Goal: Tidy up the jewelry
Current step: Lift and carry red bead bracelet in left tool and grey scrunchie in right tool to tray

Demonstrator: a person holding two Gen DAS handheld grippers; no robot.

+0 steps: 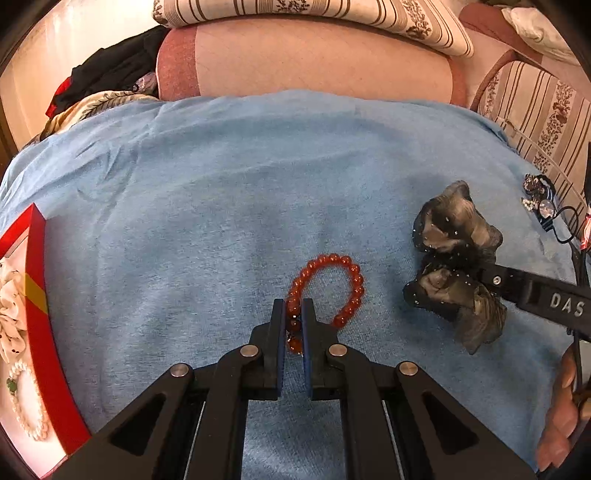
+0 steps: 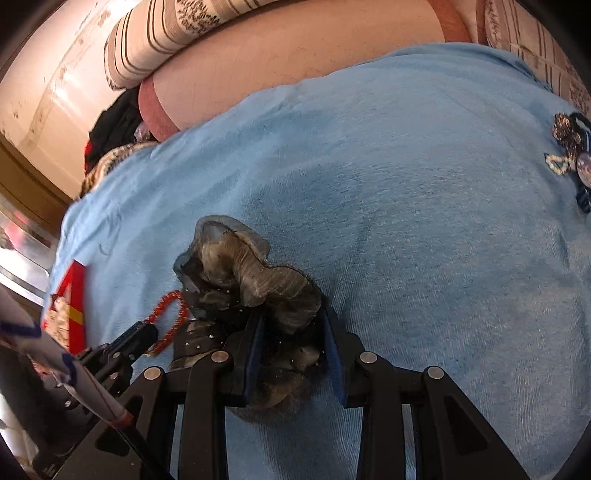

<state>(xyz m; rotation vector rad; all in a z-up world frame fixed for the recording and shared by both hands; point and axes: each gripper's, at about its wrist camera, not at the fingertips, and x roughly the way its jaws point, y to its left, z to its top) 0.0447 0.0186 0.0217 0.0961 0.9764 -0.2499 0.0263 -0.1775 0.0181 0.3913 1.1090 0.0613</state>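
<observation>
Left gripper [image 1: 294, 314]: jaws nearly together, clamped on the near side of the red bead bracelet [image 1: 328, 288]. A few beads sit pinched between the blue pads; the rest of the loop lies on the blue cloth [image 1: 229, 192] just ahead of the fingertips.

Right gripper [image 2: 293, 326]: jaws part way apart, straddling the grey-brown scrunchie [image 2: 251, 280]. Fabric fills the gap and touches both blue pads. Whether the pads press on it or merely flank it, I cannot tell. The scrunchie rests on the cloth, ruffled, with small pale specks on its dark parts. In the left wrist view it lies to the right of the bracelet, near but apart, with one black finger of the right gripper reaching in from the right edge.

A person's hand [image 1: 557, 410] shows at the lower right of the left wrist view.

Left side: a red box [image 1: 38, 295], open, with a pale lining. Inside lie a white ruffled scrunchie [image 1: 11, 314] and a pale bead bracelet [image 1: 26, 402] with one green bead.

Far right of the cloth: a small cluster of hair ties and ornaments [image 2: 570, 151], well apart from both grippers; details too small to tell.

Beyond the cloth: a pink cushion [image 1: 314, 62], with a striped, flower-patterned pillow [image 1: 314, 13] on top. Dark clothing [image 1: 107, 74] is heaped at far left.
</observation>
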